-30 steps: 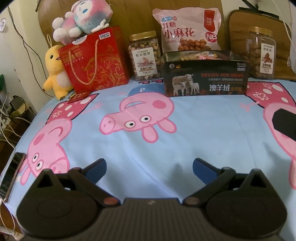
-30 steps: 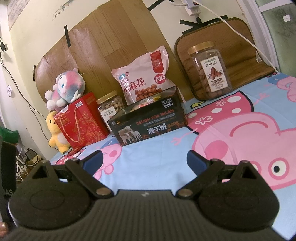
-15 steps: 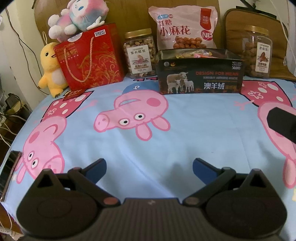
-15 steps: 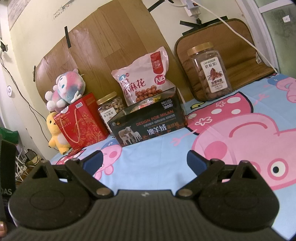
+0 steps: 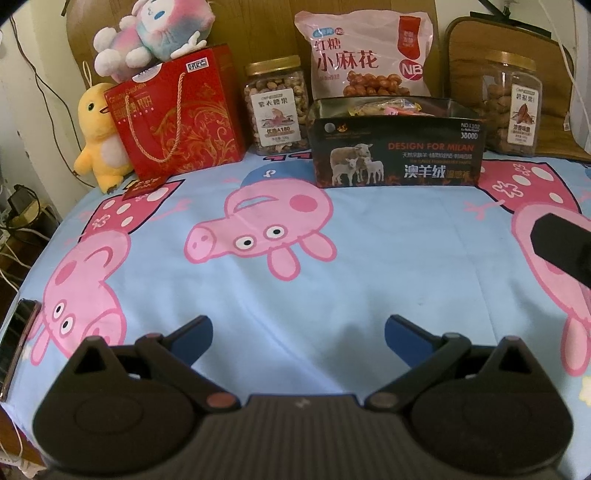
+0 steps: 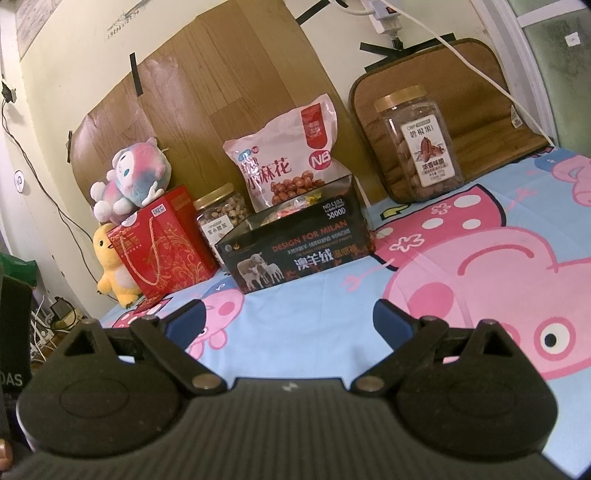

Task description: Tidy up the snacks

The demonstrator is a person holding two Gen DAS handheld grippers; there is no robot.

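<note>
A black open box [image 5: 397, 147] [image 6: 295, 254] with wrapped snacks in it stands at the back of the bed. Behind it leans a pink snack bag [image 5: 364, 55] [image 6: 291, 162]. A jar of nuts [image 5: 275, 107] [image 6: 218, 221] stands left of the box, and a second jar [image 5: 511, 103] [image 6: 421, 147] right of it. My left gripper [image 5: 298, 330] is open and empty over the blue cartoon sheet, well short of the box. My right gripper [image 6: 288, 321] is open and empty too. Part of the right gripper shows as a black block [image 5: 561, 243] at the left wrist view's right edge.
A red gift bag [image 5: 177, 114] [image 6: 162, 243] with a pink plush toy [image 5: 155, 33] on top stands at the back left, beside a yellow duck plush [image 5: 98, 136]. A phone [image 5: 16, 338] lies at the bed's left edge. A brown cushion [image 6: 443, 92] leans on the wall.
The left wrist view has shifted slightly, the snacks sliding a little up and left in frame. The right gripper's view is almost unchanged. Both grippers stay open.
</note>
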